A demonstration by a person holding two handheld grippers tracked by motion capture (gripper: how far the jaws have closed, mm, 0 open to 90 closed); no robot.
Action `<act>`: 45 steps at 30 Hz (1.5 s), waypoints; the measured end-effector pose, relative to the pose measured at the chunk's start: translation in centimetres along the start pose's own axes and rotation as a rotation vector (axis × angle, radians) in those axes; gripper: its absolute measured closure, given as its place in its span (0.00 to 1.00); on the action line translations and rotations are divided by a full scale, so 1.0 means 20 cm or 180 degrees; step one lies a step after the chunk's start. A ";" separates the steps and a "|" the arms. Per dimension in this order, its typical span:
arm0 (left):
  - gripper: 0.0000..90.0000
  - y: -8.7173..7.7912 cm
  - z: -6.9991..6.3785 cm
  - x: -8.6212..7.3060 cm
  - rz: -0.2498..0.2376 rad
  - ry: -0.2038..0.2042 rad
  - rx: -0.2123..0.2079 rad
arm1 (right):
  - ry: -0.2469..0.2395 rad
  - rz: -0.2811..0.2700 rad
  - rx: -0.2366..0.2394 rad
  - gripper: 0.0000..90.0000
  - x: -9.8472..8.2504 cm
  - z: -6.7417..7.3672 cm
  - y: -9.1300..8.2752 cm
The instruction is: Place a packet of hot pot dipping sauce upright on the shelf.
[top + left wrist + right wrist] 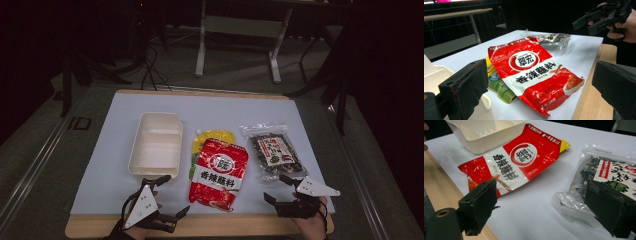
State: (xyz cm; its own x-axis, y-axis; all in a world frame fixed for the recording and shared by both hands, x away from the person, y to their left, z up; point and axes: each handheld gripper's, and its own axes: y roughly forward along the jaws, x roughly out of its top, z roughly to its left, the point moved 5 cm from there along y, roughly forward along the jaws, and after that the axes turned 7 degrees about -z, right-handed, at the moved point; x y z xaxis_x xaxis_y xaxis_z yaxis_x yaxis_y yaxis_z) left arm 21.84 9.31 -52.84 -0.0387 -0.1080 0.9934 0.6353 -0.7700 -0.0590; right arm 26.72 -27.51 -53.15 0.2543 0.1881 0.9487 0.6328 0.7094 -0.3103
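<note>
A red sauce packet (219, 172) lies in the middle of the white mat, overlapping a yellow packet (214, 136) beneath it. Left of them stands an empty white two-part container (155, 145). To the right lies a clear bag of dark dried food (274, 152). My left gripper (175, 195) stands open at the front edge, near the container's front corner, and points toward the red packet (534, 72). My right gripper (275, 187) stands open just in front of the clear bag (609, 172). Neither holds anything.
The white mat (115, 165) lies on a wooden board (225, 225) whose bare strip runs along the front. Table legs (201, 50) and cables stand on the dark floor beyond. Bare mat lies behind the packets.
</note>
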 end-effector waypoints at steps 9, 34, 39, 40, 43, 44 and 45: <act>0.02 -0.01 0.00 0.01 -0.0063 -0.0081 -0.0059 | -0.0098 -0.0089 -0.0082 0.14 0.02 0.00 0.00; 0.02 -0.04 -0.03 0.04 -0.0058 -0.0141 -0.0002 | -0.0392 -0.0172 0.0012 0.19 0.30 0.08 0.09; 0.02 -0.04 -0.03 0.04 -0.0021 -0.0141 -0.0036 | -0.0413 -0.0094 0.0011 0.16 0.36 0.07 0.16; 0.02 -0.04 -0.03 0.04 -0.0020 -0.0135 -0.0034 | -0.0409 -0.0093 0.0011 0.16 0.37 0.07 0.17; 0.02 -0.04 -0.03 0.03 -0.0024 -0.0157 -0.0033 | -0.0370 -0.0047 0.0044 0.16 0.39 0.06 0.22; 0.02 -0.04 -0.03 0.03 -0.0014 -0.0161 -0.0028 | -0.0370 -0.0035 0.0054 0.16 0.39 0.06 0.23; 0.02 -0.03 -0.03 0.03 -0.0010 -0.0167 -0.0030 | -0.0371 -0.0031 0.0044 0.16 0.40 0.05 0.24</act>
State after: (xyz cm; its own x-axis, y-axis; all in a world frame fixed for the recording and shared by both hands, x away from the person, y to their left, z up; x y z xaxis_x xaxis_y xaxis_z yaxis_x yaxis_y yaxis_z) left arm 20.99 9.47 -52.25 0.0000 -0.0725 0.9974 0.6278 -0.7763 -0.0565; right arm 31.09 -21.88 -47.06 0.1608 0.2584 0.9526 0.6244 0.7208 -0.3009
